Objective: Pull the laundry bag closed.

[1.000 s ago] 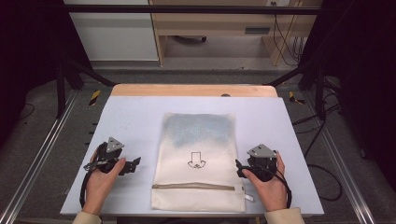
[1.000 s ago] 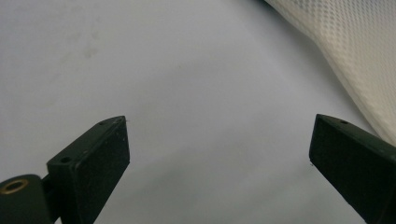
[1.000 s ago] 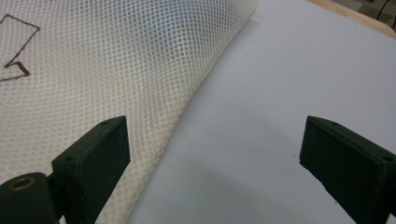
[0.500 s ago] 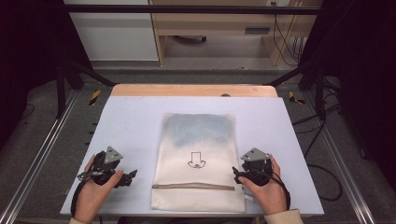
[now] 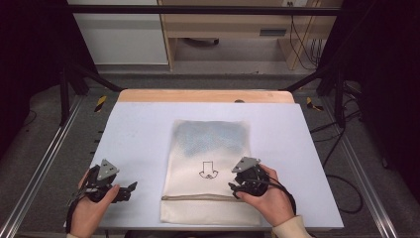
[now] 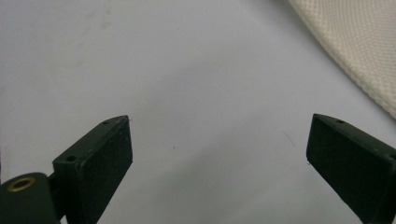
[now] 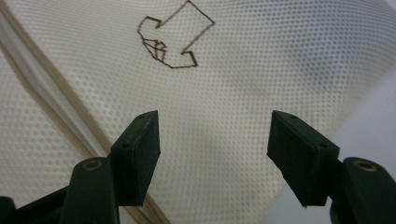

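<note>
A cream mesh bag lies flat in the middle of the table, with a drawn arrow on it and a tan zipper band near its front end. My right gripper stands open over the bag's right side, just above the zipper; in the right gripper view its jaws frame the mesh, the arrow and the zipper. My left gripper is open on the bare table left of the bag, jaws pointing toward it. The bag's edge crosses the upper right corner of the left gripper view.
The pale blue-white table top has a wooden strip along its far edge. Black frame posts and metal rails flank the table. Cables lie on the floor at the right.
Both hands have drawn back toward the front edge. The right gripper has shifted left onto the bag near the zipper. Both stay open.
</note>
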